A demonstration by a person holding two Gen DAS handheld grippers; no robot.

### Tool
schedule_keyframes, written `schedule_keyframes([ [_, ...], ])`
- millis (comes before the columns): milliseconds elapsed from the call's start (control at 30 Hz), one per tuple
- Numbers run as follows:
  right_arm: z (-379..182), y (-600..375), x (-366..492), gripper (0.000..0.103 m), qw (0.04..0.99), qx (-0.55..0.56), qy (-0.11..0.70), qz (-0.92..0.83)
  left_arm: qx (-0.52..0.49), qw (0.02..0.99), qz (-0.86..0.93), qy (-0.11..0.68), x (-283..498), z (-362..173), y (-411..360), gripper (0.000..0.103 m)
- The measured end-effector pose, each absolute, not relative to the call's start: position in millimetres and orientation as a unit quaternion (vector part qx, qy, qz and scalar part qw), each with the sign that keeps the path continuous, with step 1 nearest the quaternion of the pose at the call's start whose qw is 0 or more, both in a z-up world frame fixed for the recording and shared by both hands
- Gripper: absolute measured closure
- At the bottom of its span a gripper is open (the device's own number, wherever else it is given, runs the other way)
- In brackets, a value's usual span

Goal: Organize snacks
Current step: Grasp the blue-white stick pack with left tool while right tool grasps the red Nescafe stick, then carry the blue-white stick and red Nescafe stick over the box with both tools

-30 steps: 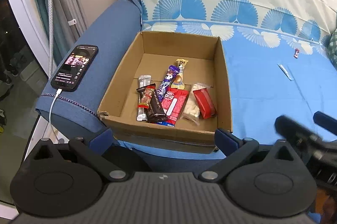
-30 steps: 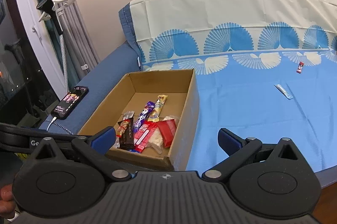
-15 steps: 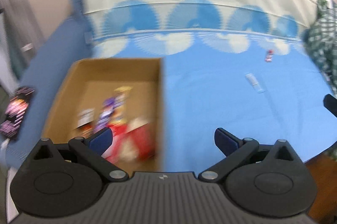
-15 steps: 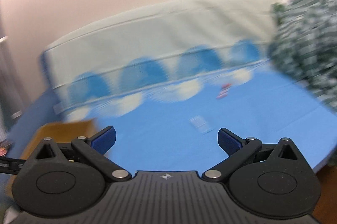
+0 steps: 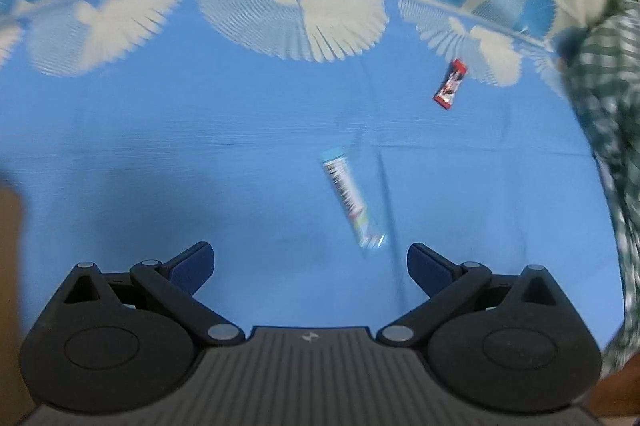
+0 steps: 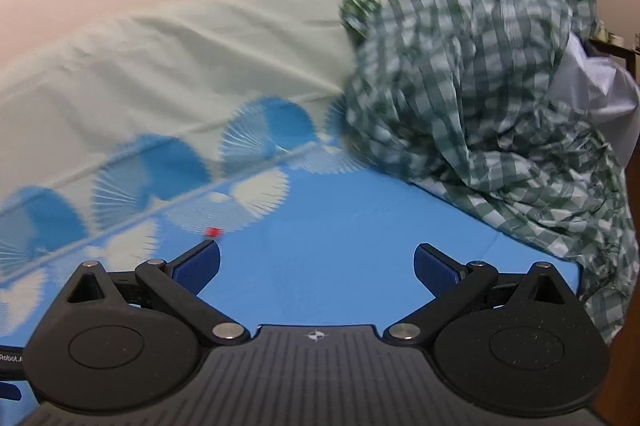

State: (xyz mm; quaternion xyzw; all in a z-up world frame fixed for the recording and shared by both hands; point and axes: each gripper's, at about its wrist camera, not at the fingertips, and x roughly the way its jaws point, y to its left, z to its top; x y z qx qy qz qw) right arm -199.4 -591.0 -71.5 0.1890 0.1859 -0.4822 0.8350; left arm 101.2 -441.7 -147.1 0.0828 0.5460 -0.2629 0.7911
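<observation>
Two light, crinkly wrappers lie on the bed sheet [image 5: 200, 129]: a pale stick sachet [image 5: 347, 197] and a small red bar [image 5: 450, 84]. We would pinch the sachet across its narrow middle, probably flat and slippery; our left gripper [image 5: 310, 262] and right gripper [image 6: 316, 264] both gape wide, holding nothing.

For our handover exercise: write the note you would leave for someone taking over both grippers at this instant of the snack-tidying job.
Left gripper: open, empty, above the blue sheet.
Right gripper: open, empty, pointed toward the green checked cloth.
Long pale-blue snack stick: lies loose on the sheet, just ahead of the left gripper and a little right of its centre.
Small red snack packet: farther back, near the fan-pattern border; its red tip shows beside the right gripper's left finger.
Done: nothing held; both snacks not yet picked up.
Left: collect both. The box for them is not clearly in view now.
</observation>
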Motion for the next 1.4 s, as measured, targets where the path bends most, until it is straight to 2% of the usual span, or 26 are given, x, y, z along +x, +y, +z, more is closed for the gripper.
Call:
schedule_keyframes([
  [233, -157.7, -676.8, -137.0, 0.001, 0.81, 0.212, 0.219, -0.501, 0.103, 0.771, -0.239, 0.581, 147.5, -229.0, -509.8, 0.0],
  [300, -176.2, -688.9, -115.4, 0.001, 0.81, 0.215, 0.23, -0.494, 0.145, 0.786, -0.258, 0.542, 138.5, -226.4, -517.9, 0.01],
  [333, -185.9, -694.3, -100.7, 0.001, 0.812, 0.219, 0.233, -0.488, 0.181, 0.787, -0.265, 0.528, 135.2, -225.4, -519.5, 0.021],
  [367, -192.9, -697.7, -88.8, 0.001, 0.816, 0.222, 0.233, -0.48, 0.187, 0.789, -0.277, 0.515, 135.1, -223.0, -513.9, 0.045],
  [400, -199.4, -698.8, -75.7, 0.001, 0.821, 0.226, 0.232, -0.469, 0.193, 0.791, -0.282, 0.508, 137.2, -221.4, -505.7, 0.06],
  [433, -205.2, -699.3, -61.6, 0.001, 0.828, 0.232, 0.23, -0.455, 0.201, 0.793, -0.282, 0.502, 140.9, -220.6, -496.7, 0.086],
  [600, -228.4, -692.2, 20.1, 0.001, 0.858, 0.232, 0.248, -0.385, 0.19, 0.803, -0.267, 0.498, 177.7, -215.8, -442.5, 0.085],
  [767, -244.4, -672.2, 89.8, 0.001, 0.869, 0.159, 0.272, -0.381, 0.179, 0.8, -0.271, 0.504, 191.8, -211.4, -419.3, 0.085],
  [833, -247.4, -662.4, 104.3, 0.009, 0.875, 0.111, 0.281, -0.377, 0.178, 0.8, -0.278, 0.501, 191.7, -208.8, -414.3, 0.086],
  [867, -245.1, -657.9, 105.1, 0.039, 0.888, 0.105, 0.273, -0.356, 0.171, 0.8, -0.282, 0.5, 191.9, -207.0, -410.4, 0.086],
  [900, -242.6, -653.0, 104.5, 0.078, 0.895, 0.094, 0.272, -0.342, 0.162, 0.801, -0.285, 0.501, 192.2, -205.4, -406.8, 0.087],
  [933, -241.7, -647.8, 103.0, 0.088, 0.893, 0.078, 0.281, -0.342, 0.148, 0.803, -0.285, 0.502, 192.2, -203.3, -401.2, 0.087],
  [1133, -220.7, -607.8, 42.4, 0.09, 0.9, 0.094, 0.274, -0.326, 0.118, 0.821, -0.297, 0.474, 169.5, -169.8, -363.1, 0.087],
  [1400, -143.0, -501.7, -57.0, 0.09, 0.921, 0.167, 0.22, -0.273, 0.101, 0.837, -0.28, 0.459, 107.4, -102.1, -276.7, 0.087],
])
